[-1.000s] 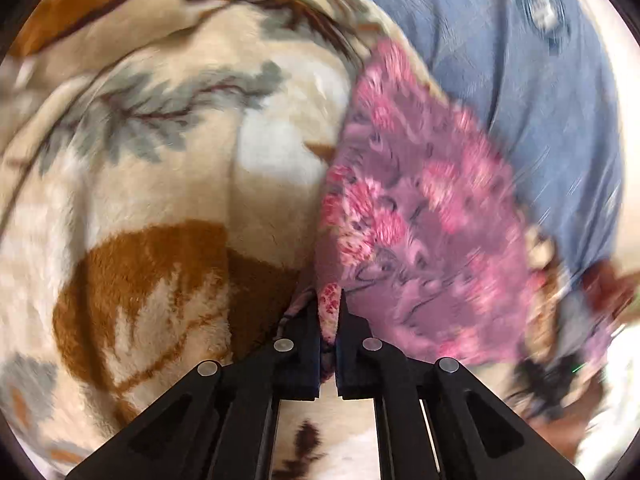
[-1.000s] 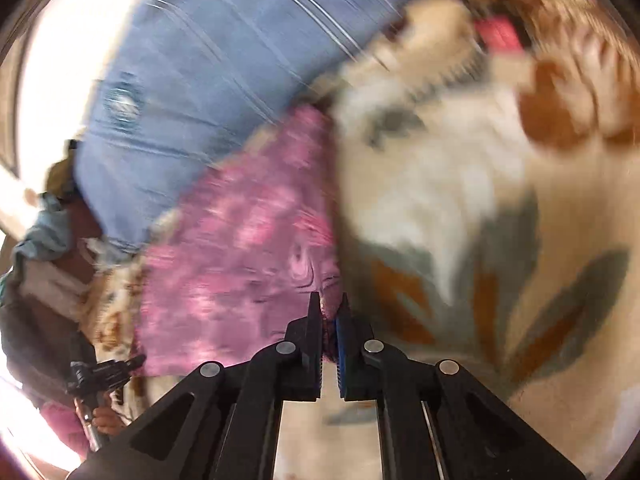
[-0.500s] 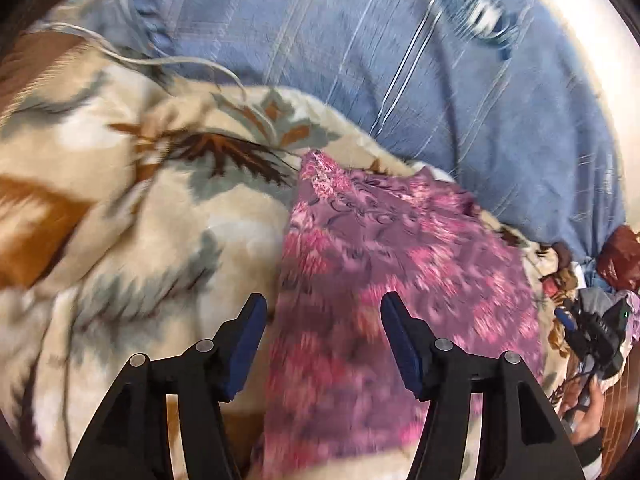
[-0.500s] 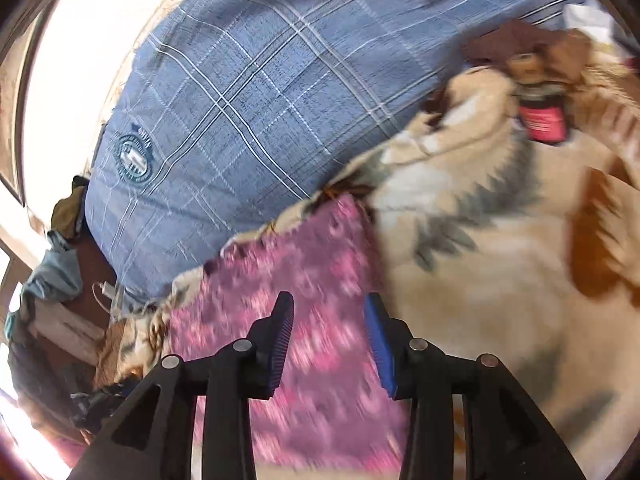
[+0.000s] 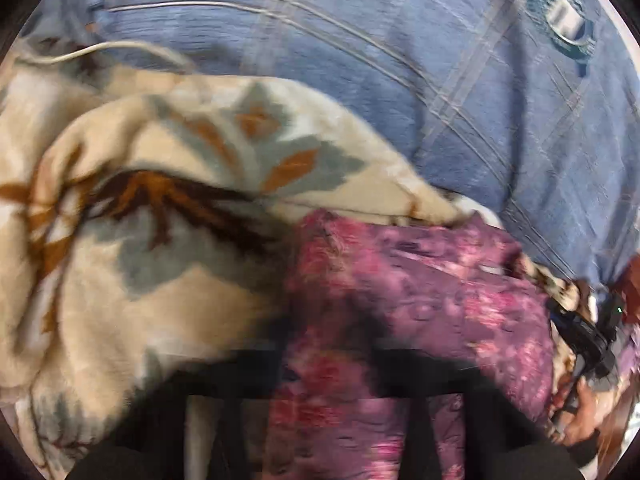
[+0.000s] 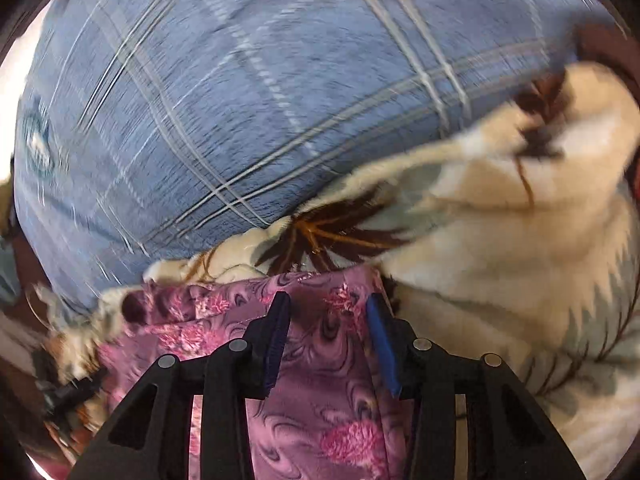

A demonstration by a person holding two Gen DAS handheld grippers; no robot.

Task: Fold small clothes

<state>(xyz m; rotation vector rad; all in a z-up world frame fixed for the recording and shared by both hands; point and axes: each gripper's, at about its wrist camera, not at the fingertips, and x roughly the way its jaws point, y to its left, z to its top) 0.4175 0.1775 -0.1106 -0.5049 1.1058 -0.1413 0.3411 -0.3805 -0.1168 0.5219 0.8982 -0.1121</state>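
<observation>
1. Across the lower middle of both wrist views lies the small purple-and-pink floral garment (image 6: 320,400), spread on a cream plush blanket with brown and grey leaf patterns (image 6: 520,280); behind both, filling the upper frame, is a blue plaid cushion or pillow (image 6: 240,100).

2. Your right gripper (image 6: 326,340) stands with its jaws parted and nothing between them; the garment's upper edge lies under and just ahead of the fingertips.

3. Your left gripper (image 5: 328,376) shows only as dark smeared shapes along the bottom of its frame. I cannot tell whether it is parted or closed.

4. The step in hand looks like the pause between folds: the cloth lies flat and released, at least on the right.

5. The next move likely calls for picking a fresh edge or corner, pinching only the garment's layers and not the blanket pile beneath.

6. Hard to make out:
   - The left view is heavily motion-blurred.
   - The garment's lower part is cut off by the frame bottom, so how many folds it has is unclear.
   - The dark device (image 5: 584,340) at the right edge of the left view is too blurred to identify.
</observation>
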